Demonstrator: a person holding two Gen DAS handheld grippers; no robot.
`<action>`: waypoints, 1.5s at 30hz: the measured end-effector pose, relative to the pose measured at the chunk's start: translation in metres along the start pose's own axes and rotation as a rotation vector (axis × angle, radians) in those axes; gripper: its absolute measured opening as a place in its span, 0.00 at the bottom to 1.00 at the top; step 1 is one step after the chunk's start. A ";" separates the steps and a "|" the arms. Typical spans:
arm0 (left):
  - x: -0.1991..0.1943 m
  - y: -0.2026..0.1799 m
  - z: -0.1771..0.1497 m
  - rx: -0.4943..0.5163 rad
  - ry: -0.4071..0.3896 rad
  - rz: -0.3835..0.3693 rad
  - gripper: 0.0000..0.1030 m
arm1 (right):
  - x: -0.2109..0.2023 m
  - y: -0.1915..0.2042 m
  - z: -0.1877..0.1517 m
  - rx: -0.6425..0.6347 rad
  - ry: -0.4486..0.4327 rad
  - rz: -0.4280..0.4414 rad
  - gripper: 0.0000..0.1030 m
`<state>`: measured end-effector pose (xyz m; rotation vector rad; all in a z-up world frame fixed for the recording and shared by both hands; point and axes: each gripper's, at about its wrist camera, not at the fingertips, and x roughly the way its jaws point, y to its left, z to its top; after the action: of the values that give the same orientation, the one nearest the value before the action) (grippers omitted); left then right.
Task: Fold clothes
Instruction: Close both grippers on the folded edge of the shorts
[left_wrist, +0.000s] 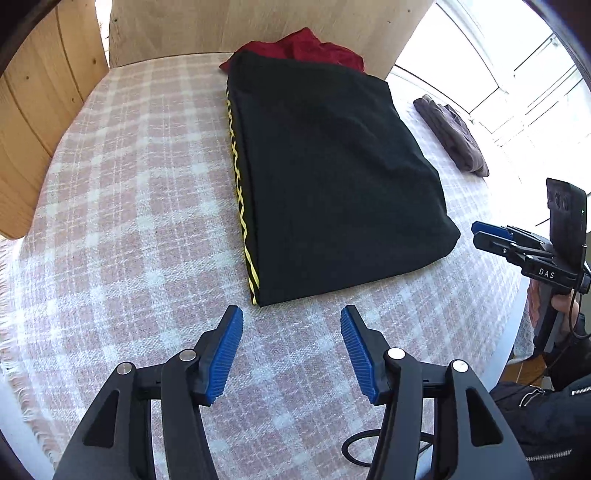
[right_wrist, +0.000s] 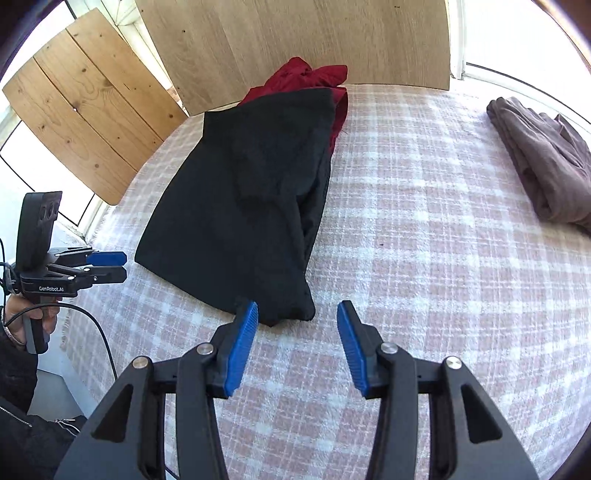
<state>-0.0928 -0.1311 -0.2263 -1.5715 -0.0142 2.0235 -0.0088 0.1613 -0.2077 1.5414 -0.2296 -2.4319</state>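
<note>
A black garment (left_wrist: 332, 177) with a yellow stripe along its left edge lies folded lengthwise on the pink checked blanket (left_wrist: 129, 221). It also shows in the right wrist view (right_wrist: 240, 206). My left gripper (left_wrist: 291, 314) is open and empty, just short of the garment's near left corner. My right gripper (right_wrist: 297, 308) is open and empty at the garment's near right corner. Each gripper shows from the side in the other's view, the right one (left_wrist: 480, 234) and the left one (right_wrist: 118, 266).
A crumpled red garment (left_wrist: 303, 48) lies behind the black one, against a wooden board (right_wrist: 295, 40). A folded brown garment (right_wrist: 543, 162) lies at the blanket's right side. Bright windows stand to the right. A cable (right_wrist: 99, 332) hangs from the left gripper.
</note>
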 end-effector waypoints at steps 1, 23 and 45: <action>0.001 0.000 0.002 -0.006 -0.002 0.006 0.51 | 0.006 0.001 0.000 0.004 0.011 -0.006 0.43; -0.002 -0.027 0.019 0.127 -0.016 0.051 0.52 | 0.025 -0.012 -0.002 0.182 0.084 0.020 0.43; 0.010 0.005 0.006 -0.201 0.017 -0.107 0.59 | 0.015 0.003 0.029 0.330 -0.035 0.296 0.16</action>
<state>-0.1020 -0.1289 -0.2346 -1.6717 -0.2975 1.9743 -0.0405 0.1537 -0.2078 1.4613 -0.8393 -2.2666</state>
